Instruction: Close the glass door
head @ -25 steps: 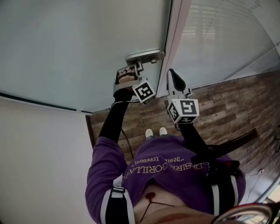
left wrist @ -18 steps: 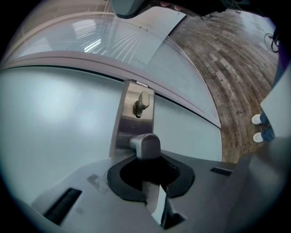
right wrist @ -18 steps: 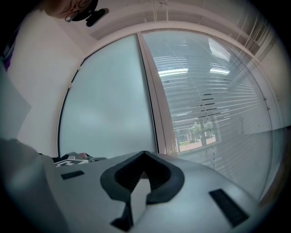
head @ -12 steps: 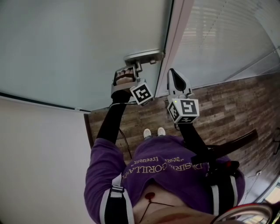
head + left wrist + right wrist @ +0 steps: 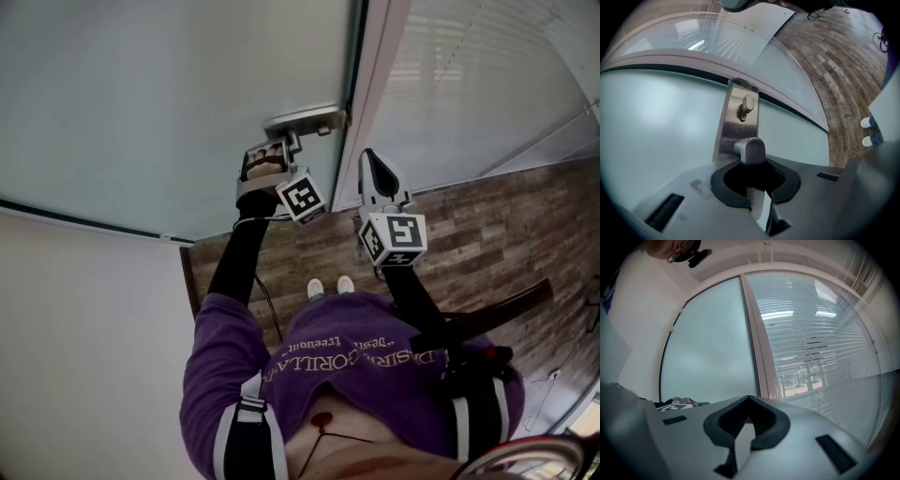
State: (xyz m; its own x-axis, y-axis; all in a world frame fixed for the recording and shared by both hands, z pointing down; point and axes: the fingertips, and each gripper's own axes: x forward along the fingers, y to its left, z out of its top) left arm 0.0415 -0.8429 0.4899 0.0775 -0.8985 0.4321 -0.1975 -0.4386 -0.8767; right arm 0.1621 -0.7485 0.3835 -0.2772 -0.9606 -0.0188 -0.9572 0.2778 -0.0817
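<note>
Glass door: frosted, straight ahead of me, its edge alongside the pale frame.
Door handle: brushed metal lever on a steel plate, with a thumb-turn farther along the plate.
My left tool: clamped on the door handle.
My right tool: jaws together, nothing between them, held near the frame.
Room: glazed partition with slatted blinds, wood-plank floor, white wall.

Pale upside-down lettering on purple shirt, illegible
</note>
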